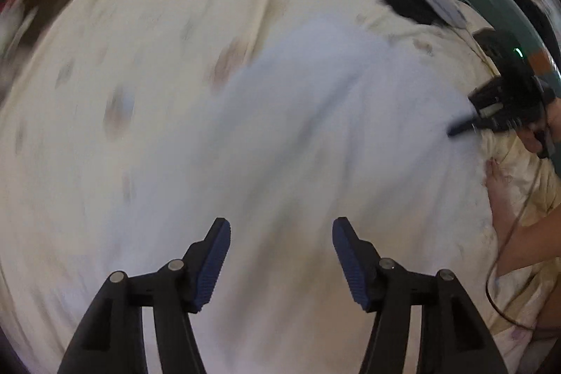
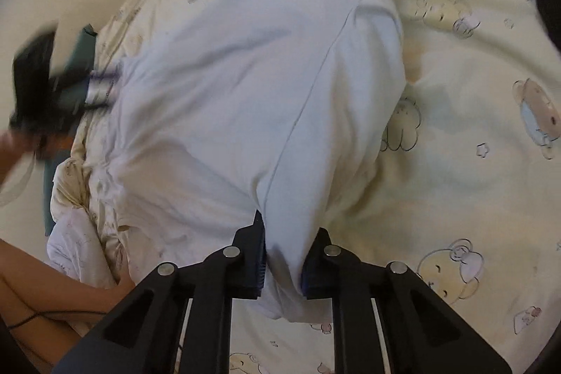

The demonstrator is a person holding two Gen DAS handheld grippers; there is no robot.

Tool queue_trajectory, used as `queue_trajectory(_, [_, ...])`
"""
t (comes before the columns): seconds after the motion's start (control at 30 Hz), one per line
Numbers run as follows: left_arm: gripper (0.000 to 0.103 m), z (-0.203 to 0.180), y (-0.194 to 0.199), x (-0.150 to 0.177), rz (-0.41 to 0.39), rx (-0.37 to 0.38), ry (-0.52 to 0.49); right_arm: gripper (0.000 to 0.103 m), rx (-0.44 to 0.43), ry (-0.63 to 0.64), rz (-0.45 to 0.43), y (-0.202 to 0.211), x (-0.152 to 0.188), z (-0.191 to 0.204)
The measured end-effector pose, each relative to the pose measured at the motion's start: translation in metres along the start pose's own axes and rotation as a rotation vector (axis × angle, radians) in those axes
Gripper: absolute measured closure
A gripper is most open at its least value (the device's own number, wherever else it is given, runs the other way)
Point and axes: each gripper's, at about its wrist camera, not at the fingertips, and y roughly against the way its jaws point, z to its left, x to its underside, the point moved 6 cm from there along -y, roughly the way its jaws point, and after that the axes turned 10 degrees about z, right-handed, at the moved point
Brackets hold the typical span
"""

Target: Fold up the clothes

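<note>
My right gripper [image 2: 282,255] pinched a bunched edge of the pale shirt [image 2: 245,86], which lay ahead of it on the quilt [image 2: 473,76]. My left gripper [image 1: 281,247] hung spread and empty above the shirt. I judged the fold needed an even, flat pull.

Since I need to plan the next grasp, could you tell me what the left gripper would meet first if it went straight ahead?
Most likely the pale blue-white cotton garment spread on the cream cartoon-print bedcover; the left gripper is open and empty above it, though blur hides depth.
</note>
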Motion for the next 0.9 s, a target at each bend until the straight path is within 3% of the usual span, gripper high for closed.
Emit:
queue_trajectory(0.13, [0.039,0.000,-0.010,-0.102,-0.047,0.136,-0.030,0.088,-0.022,-0.005,-0.020,0.014,-0.007,-0.014])
queue_trajectory(0.27, [0.039,-0.011,-0.051,-0.178,-0.002,0.168,-0.052,0.088,-0.046,-0.011,-0.035,0.015,-0.007,-0.005])
queue_trajectory(0.37, [0.039,-0.032,-0.074,-0.197,0.071,0.180,-0.160,0.088,-0.062,-0.001,-0.038,0.016,-0.011,-0.007])
queue_trajectory(0.47, [0.039,-0.050,-0.098,-0.215,0.121,0.119,-0.275,0.088,-0.070,0.020,-0.032,0.011,-0.020,0.002])
queue_trajectory(0.73, [0.039,-0.070,-0.126,-0.254,0.128,0.115,-0.272,0.088,-0.086,0.019,0.000,0.019,-0.022,-0.010])
queue_trajectory(0.8, [0.039,-0.079,-0.134,-0.253,0.132,0.010,-0.331,0.088,-0.083,0.018,0.010,0.016,-0.023,-0.011])
queue_trajectory(0.83, [0.050,-0.083,-0.135,-0.252,0.127,-0.016,-0.352,0.088,-0.083,0.018,0.013,0.016,-0.022,-0.013])
queue_trajectory(0.87, [0.097,-0.089,-0.135,-0.249,0.121,-0.009,-0.375,0.088,-0.086,0.014,0.014,0.016,-0.020,-0.014])
queue_trajectory(0.9, [0.097,-0.094,-0.134,-0.247,0.119,-0.011,-0.396,0.088,-0.085,0.012,0.012,0.015,-0.018,-0.014])
